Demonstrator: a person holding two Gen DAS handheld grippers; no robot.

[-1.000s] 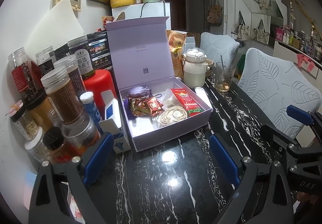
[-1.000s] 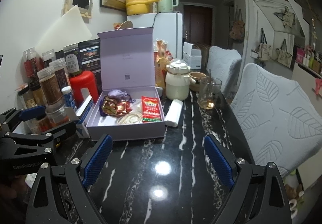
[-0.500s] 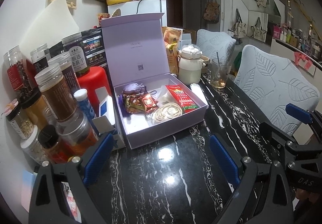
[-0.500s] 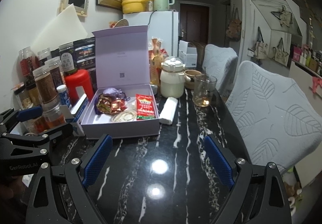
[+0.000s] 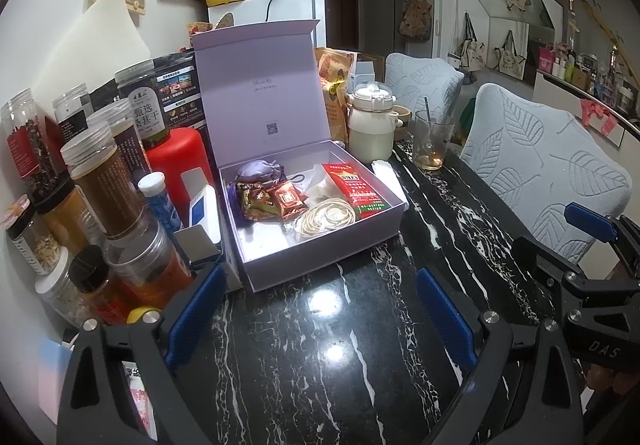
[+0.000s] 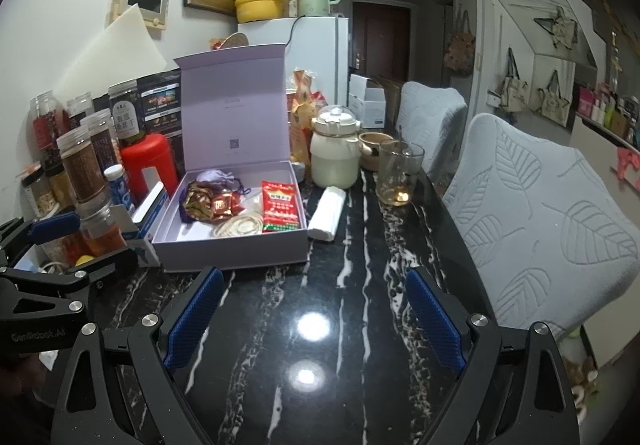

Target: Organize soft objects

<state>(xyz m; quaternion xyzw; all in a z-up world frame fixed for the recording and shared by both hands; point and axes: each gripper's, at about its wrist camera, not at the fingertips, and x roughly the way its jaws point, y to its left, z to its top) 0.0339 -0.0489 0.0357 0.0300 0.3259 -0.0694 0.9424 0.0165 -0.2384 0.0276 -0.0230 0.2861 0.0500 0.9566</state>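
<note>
An open lilac gift box [image 5: 320,257] [image 6: 228,251] stands on the black marble table, its lid upright. Inside lie a purple drawstring pouch [image 5: 258,171] [image 6: 214,177], foil snack packets [image 5: 272,199] [image 6: 210,203], a red sachet [image 5: 354,187] [image 6: 280,205] and a coil of rubber bands [image 5: 328,217] [image 6: 240,225]. A white folded cloth [image 5: 390,181] [image 6: 328,213] lies on the table just right of the box. My left gripper [image 5: 316,309] and right gripper [image 6: 312,317] are both open and empty, held above the table in front of the box.
Several jars and bottles [image 5: 104,185] and a red canister [image 5: 176,161] crowd the table left of the box. A white kettle [image 5: 372,125] and a glass with a spoon [image 5: 430,141] stand behind right. Two leaf-pattern chairs [image 6: 540,221] line the right edge.
Both grippers have drawn back and risen slightly, so the box looks a little farther away. Nothing on the table has moved.
</note>
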